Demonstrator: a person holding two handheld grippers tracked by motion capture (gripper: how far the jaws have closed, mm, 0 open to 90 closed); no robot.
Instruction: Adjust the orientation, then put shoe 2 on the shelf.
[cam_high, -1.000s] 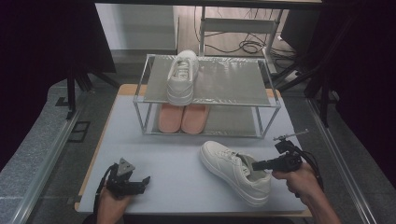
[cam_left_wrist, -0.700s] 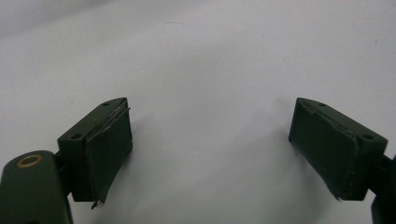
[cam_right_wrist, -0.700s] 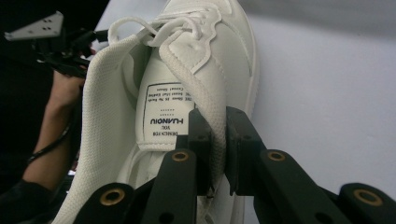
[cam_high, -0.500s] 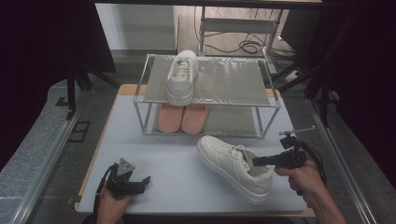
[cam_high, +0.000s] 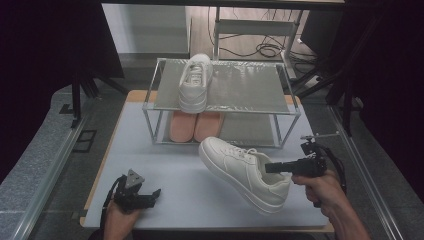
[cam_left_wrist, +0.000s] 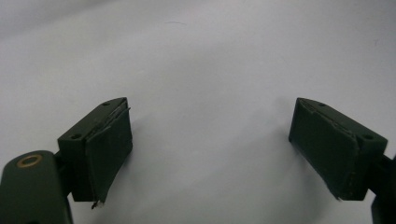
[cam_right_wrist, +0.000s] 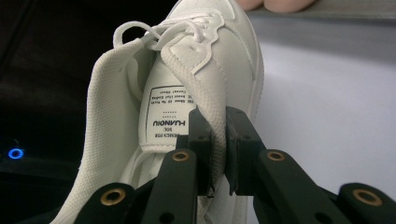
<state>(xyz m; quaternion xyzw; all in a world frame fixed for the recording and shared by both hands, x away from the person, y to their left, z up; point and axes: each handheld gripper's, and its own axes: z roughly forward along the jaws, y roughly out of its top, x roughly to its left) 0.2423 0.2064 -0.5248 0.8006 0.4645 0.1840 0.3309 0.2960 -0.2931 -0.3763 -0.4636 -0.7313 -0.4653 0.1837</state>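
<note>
second sneaker on its way to the rack

clamping the right gripper (cam_high: 270, 167) on the collar of the white sneaker (cam_high: 245, 172), holding it tilted just above the table (cam_high: 150, 150), near right of the rack (cam_high: 280, 106). resting the left gripper (cam_high: 152, 195) near left, jaws apart, gripping nothing. pairing it with the shelved sneaker (cam_high: 194, 82) on top: likely the step left.

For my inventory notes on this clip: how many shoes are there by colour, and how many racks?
White sneakers: 2, one on the rack's top shelf, one held by the right gripper at its collar
Pink slippers: 2, side by side on the lower shelf
Metal racks: 1
Total: 5 things
</note>
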